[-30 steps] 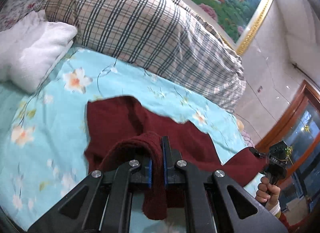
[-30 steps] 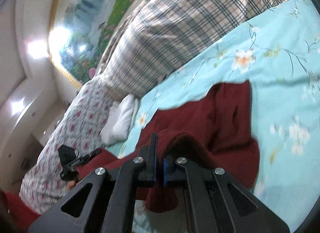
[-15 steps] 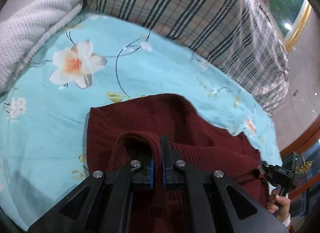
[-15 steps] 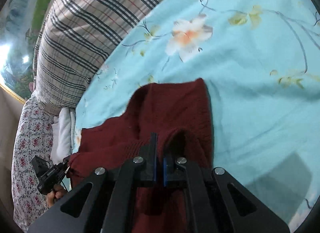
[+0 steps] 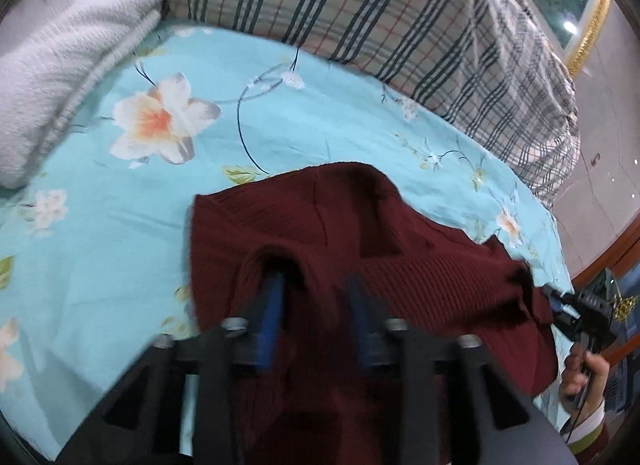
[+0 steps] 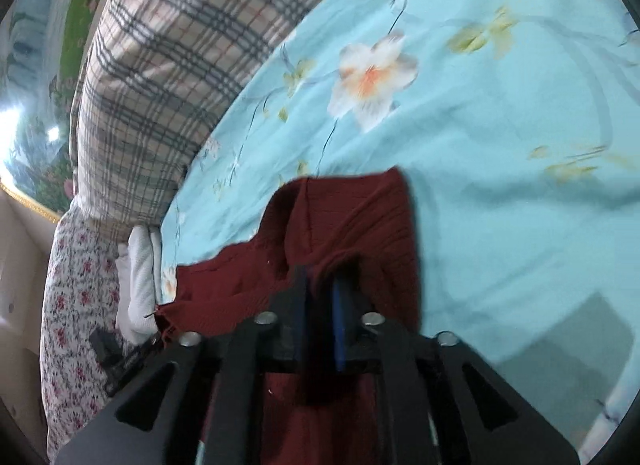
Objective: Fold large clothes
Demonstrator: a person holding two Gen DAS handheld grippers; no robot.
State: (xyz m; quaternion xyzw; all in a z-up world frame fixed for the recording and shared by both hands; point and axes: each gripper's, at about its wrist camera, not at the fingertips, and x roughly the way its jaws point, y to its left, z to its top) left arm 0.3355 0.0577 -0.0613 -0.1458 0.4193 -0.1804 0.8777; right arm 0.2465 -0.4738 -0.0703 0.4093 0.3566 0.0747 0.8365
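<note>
Maroon sweater (image 5: 400, 249) lies on our floral bedsheet (image 5: 320, 113); left gripper (image 5: 316, 305) and right gripper (image 6: 320, 289) both spread, releasing. Next, we likely regrasp an edge.

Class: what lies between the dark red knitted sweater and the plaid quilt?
Only bare floral turquoise bedsheet separates the dark red knitted sweater from the plaid quilt, in both wrist views.

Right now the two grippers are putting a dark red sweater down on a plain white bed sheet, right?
Not quite. The dark red sweater lies on a light blue bed sheet with flowers printed on it, not a plain white one. The left wrist view shows this clearly. The left gripper and right gripper are both at the sweater.
</note>
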